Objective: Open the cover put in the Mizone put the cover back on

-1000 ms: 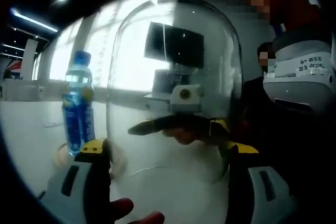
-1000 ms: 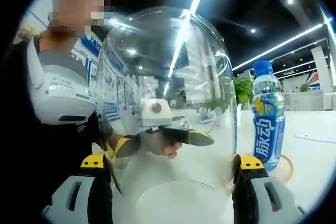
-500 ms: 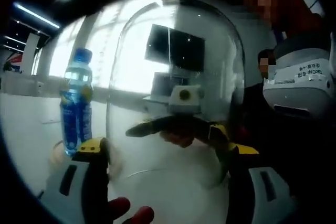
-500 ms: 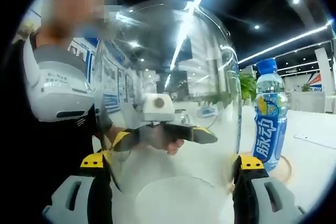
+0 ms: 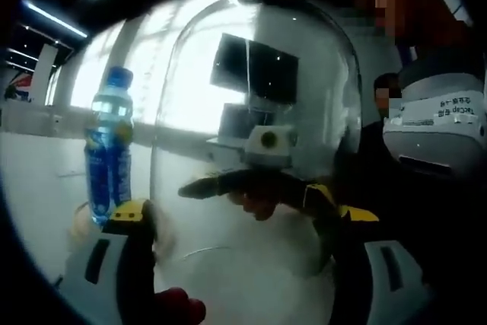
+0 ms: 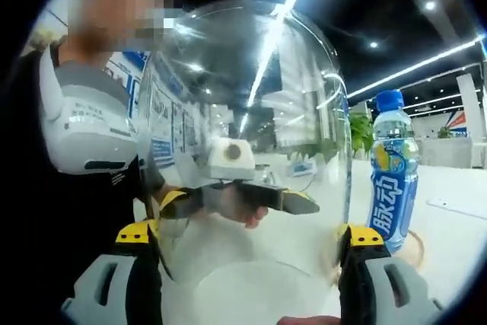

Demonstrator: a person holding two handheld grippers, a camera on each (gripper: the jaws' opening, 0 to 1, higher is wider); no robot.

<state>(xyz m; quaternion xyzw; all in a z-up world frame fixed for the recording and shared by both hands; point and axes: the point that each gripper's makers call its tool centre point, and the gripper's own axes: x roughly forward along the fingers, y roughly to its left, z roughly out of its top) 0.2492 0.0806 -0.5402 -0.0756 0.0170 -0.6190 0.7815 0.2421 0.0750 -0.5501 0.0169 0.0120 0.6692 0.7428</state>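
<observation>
Grippers level, facing each other | left gripper (image 5: 236, 222) and right gripper (image 6: 251, 245) both clamp clear glass dome cover (image 6: 247, 142) from opposite sides | blue Mizone bottle (image 6: 393, 176) upright on white worktop (image 6: 449, 226) beside it

surface: white table (image 6: 449, 222) | on it: round wooden base (image 6: 411, 243), Mizone bottle (image 6: 391, 176) upright on base

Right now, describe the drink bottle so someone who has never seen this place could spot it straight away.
Start at the white tabletop and find the tall clear glass dome cover held between the two claws. Just beside the dome, apart from it, a small blue plastic bottle stands upright on a round pale coaster. Its blue cap and blue label with white characters mark it out from the see-through dome.
</observation>
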